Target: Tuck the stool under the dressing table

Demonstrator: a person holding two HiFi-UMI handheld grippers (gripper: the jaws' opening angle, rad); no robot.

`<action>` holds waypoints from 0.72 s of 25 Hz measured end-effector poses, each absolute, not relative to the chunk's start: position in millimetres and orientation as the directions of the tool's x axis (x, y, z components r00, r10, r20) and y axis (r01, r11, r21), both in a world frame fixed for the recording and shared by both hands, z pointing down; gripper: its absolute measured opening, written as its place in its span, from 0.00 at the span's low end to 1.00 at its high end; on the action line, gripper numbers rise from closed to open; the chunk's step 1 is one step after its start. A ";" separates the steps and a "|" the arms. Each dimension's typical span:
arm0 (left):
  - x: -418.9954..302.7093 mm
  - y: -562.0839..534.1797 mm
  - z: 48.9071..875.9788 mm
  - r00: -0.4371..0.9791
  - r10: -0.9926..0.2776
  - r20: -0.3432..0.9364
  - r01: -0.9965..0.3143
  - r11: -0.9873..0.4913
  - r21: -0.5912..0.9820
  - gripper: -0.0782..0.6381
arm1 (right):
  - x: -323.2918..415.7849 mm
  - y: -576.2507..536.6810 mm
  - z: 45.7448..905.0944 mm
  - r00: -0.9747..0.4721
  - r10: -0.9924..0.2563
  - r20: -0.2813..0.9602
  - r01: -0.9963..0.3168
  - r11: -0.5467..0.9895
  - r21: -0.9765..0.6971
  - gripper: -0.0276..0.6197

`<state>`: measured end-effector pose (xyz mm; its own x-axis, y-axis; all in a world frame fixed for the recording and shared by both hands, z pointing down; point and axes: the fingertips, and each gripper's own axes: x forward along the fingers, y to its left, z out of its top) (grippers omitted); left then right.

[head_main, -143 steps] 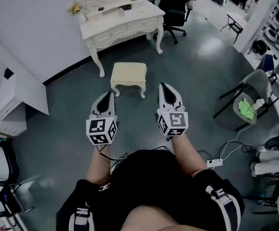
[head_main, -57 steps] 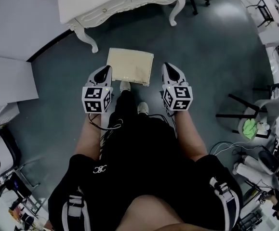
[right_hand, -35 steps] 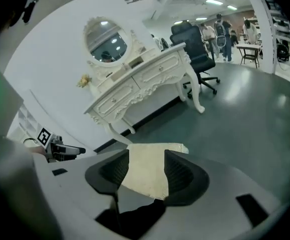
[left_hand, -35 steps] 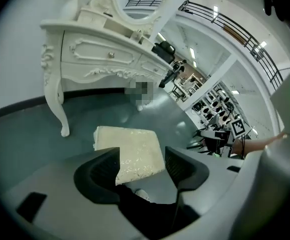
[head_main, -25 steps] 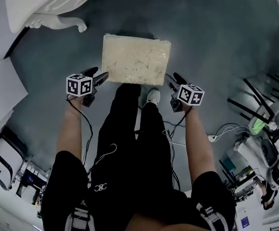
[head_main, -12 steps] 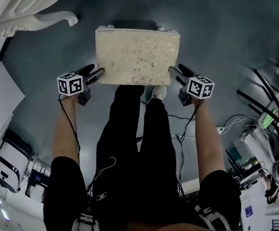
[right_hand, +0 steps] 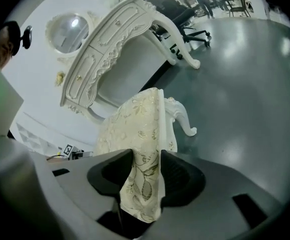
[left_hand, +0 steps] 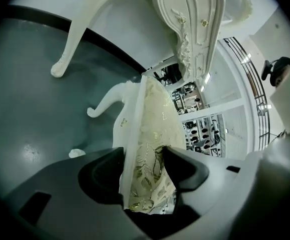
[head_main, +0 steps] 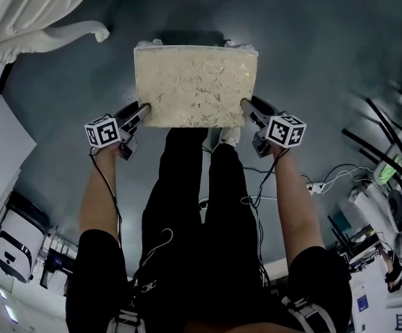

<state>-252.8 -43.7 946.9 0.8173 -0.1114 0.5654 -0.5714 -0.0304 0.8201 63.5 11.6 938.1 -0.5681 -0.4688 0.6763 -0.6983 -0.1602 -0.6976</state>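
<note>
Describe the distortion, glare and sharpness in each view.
Head view: dim, sharp, the pale stool bright against the dark floor. Left gripper view: fisheye, black corners, the skirting bent. Right gripper view: fisheye too, light patches glaring on the floor.

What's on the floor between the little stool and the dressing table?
Nothing: only bare grey floor separates the stool from the dressing table, plain in the right gripper view.

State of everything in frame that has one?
dressing table: standing, drawers shut.
stool: upright, in front of dressing table, not yet tucked.
left gripper: jaws closing on stool's left edge.
right gripper: jaws closing on stool's right edge.
</note>
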 end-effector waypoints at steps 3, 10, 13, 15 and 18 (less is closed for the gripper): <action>-251.1 -47.8 950.1 0.800 -0.126 0.586 -0.593 -0.030 0.804 0.48 | 64.8 6.7 938.8 -0.531 -0.463 0.709 -0.745 -0.144 -0.652 0.35; -242.4 -63.7 952.1 0.783 -0.164 0.600 -0.610 -0.012 0.792 0.47 | 77.9 -19.4 937.8 -0.445 -0.484 0.753 -0.803 -0.155 -0.575 0.34; -226.4 -81.7 947.2 0.781 -0.220 0.585 -0.599 0.004 0.801 0.47 | 94.2 -41.8 935.8 -0.403 -0.484 0.777 -0.828 -0.167 -0.535 0.33; -212.3 -98.1 945.4 0.775 -0.238 0.585 -0.602 0.000 0.799 0.47 | 108.7 -62.3 936.3 -0.384 -0.485 0.786 -0.845 -0.159 -0.511 0.33; -201.8 -122.5 944.7 0.765 -0.254 0.591 -0.611 0.000 0.791 0.47 | 119.2 -94.6 935.2 -0.360 -0.495 0.791 -0.867 -0.136 -0.480 0.30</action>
<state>-201.8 -122.5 944.7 0.7655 -0.2537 0.5913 -0.6113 0.0001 0.7914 119.2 -94.6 935.2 -0.3603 -0.4948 0.7908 -0.8667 -0.1360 -0.4800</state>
